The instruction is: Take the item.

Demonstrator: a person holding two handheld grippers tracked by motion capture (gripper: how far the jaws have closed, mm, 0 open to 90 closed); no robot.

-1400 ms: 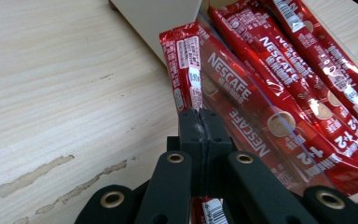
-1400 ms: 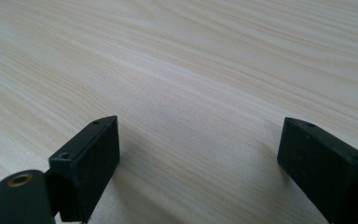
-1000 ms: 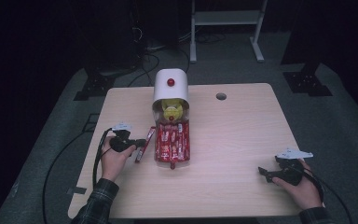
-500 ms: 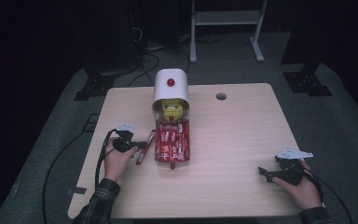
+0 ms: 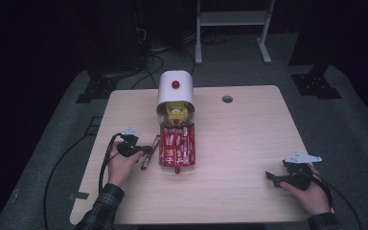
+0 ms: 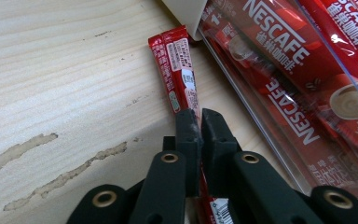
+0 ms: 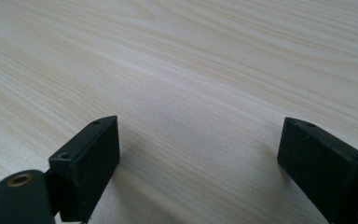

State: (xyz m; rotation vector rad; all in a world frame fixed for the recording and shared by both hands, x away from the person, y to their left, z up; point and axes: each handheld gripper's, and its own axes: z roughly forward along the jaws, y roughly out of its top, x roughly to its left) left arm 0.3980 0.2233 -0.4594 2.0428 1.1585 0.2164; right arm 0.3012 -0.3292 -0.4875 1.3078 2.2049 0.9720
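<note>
The surface looks the same as a second ago, dispenser at the far edge and its clear tray of red coffee sticks running toward the middle. The change is small: the left tool has crept a bit nearer the tray, and its jaws have just eased open a hair, though they're still pinching the loose coffee stick lying flat just beside the tray's left wall. I'd guess he's about to let go or regrip. The right tool sits idle by the near right corner, jaws spread wide, holding nothing.
</note>
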